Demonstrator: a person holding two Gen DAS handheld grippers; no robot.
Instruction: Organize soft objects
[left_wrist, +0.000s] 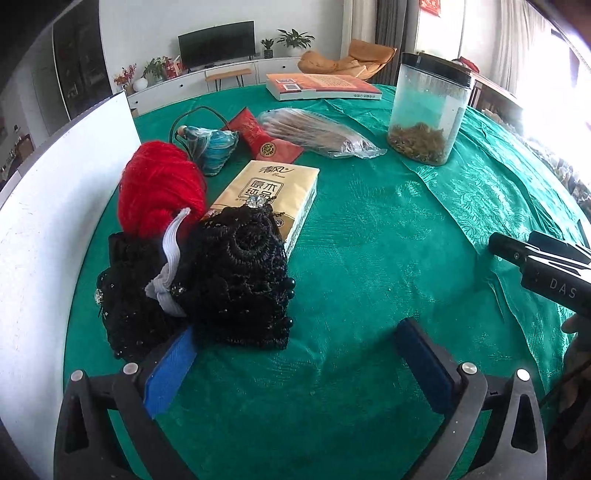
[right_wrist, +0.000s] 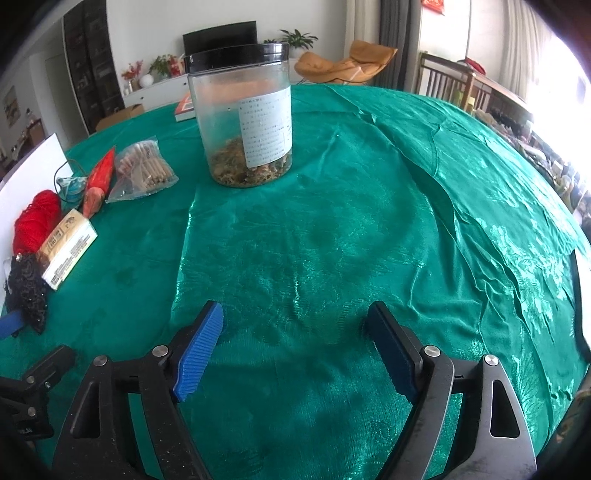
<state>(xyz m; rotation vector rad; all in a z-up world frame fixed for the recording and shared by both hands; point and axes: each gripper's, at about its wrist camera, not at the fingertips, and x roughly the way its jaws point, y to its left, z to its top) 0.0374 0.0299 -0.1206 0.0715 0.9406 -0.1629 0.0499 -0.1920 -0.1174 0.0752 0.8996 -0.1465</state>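
Fingers of the left gripper (left_wrist: 295, 365) stand wide apart over the green surface (left_wrist: 369, 236), with nothing between them; the left blue pad (left_wrist: 171, 369) lies just beside, perhaps touching, the near edge of a black lace bundle (left_wrist: 236, 277). Fingers of the right gripper (right_wrist: 295, 354) are also spread wide and empty, above bare green cloth (no object lies between either pair).

Going left to right along the surface: a white board (left_wrist: 55, 206) stands upright at the left edge. Against it is the black lace bundle, with a white and grey elastic band (left_wrist: 171, 258) across its middle. Just behind the bundle sits a ball of red yarn (left_wrist: 162, 188). Right of the yarn lies a tan pack of tissues (left_wrist: 269, 192), its near end under the lace. Farther back are a blue-green pouch with a dark cord (left_wrist: 210, 144), a red embroidered pouch (left_wrist: 258, 138), and a clear bag of pale sticks (left_wrist: 314, 133). A book with an orange cover (left_wrist: 321, 86) lies at the far edge. Right of the bag stands a clear jar with a black lid (left_wrist: 428, 110), upright, with dried brownish matter at the bottom.

All the soft things are gathered at the left side of the surface, well apart from the right gripper.
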